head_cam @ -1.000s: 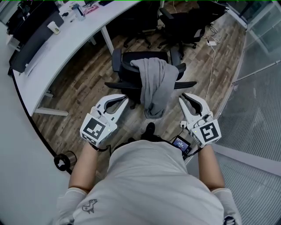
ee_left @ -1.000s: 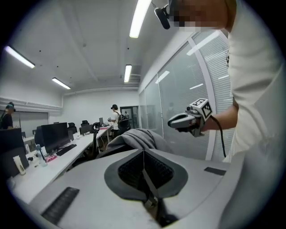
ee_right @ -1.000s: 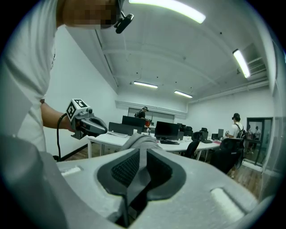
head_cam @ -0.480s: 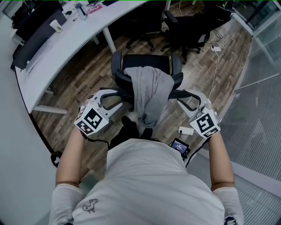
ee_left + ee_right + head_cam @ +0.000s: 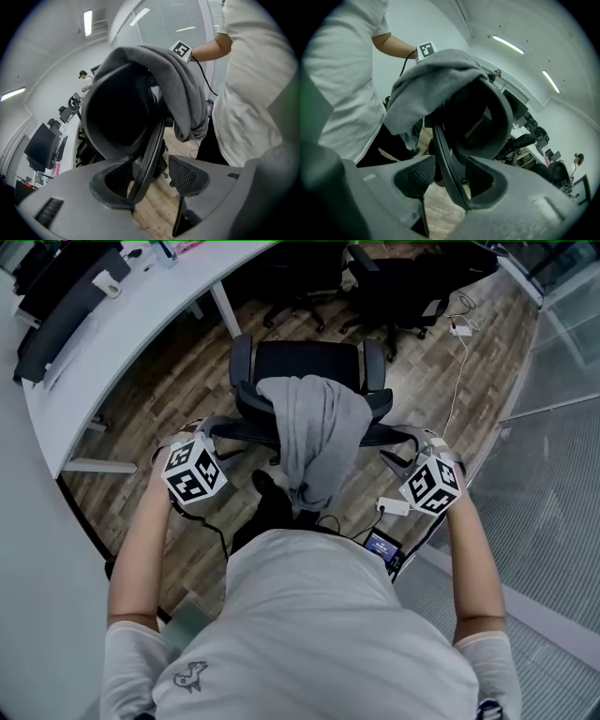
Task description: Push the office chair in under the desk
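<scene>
Overhead, the black mesh-backed office chair (image 5: 309, 381), with a grey garment (image 5: 314, 432) draped over it, stands short of the white curved desk (image 5: 122, 324), not yet under it. The left gripper (image 5: 214, 430) and right gripper (image 5: 415, 442) flank its backrest. In the left gripper view the jaws have just been opening and straddle the backrest rim unclamped. The right gripper view shows the same. The whole push looks yet to come.

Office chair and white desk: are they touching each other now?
Apart. The head view shows a strip of wooden floor between the office chair and the white desk.
</scene>
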A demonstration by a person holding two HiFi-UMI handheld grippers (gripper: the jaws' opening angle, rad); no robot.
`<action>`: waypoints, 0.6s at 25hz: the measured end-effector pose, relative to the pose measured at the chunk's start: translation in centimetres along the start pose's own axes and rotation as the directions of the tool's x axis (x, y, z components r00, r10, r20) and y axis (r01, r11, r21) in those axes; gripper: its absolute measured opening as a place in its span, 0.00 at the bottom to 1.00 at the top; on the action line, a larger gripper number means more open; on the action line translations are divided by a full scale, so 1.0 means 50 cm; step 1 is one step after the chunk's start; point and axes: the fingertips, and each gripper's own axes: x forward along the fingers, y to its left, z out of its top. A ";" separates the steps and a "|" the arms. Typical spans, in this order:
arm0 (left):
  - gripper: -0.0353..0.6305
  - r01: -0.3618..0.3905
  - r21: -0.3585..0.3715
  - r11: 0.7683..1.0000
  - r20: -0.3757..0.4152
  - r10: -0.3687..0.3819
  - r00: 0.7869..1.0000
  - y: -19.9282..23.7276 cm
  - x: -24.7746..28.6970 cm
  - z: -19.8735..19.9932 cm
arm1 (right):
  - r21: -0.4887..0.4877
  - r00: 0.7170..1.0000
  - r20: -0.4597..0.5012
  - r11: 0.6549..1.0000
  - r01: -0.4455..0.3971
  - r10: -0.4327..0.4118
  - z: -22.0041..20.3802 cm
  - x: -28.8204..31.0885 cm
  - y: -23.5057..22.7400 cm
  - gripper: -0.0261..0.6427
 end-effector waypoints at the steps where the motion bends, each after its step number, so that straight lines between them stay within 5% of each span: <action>1: 0.41 0.007 0.010 1.000 -0.028 -0.007 1.000 0.002 0.010 -0.012 | -0.006 1.000 -0.019 1.000 -0.008 0.008 -0.011 0.008 0.002 0.34; 11: 0.40 0.047 0.084 0.995 -0.179 -0.032 0.983 0.015 0.071 -0.076 | -0.055 0.990 -0.138 0.998 -0.036 0.028 -0.083 0.058 -0.006 0.33; 15: 0.29 0.042 0.101 0.994 -0.192 -0.022 0.981 0.017 0.087 -0.085 | -0.088 0.989 -0.149 0.995 -0.040 0.027 -0.091 0.063 -0.003 0.29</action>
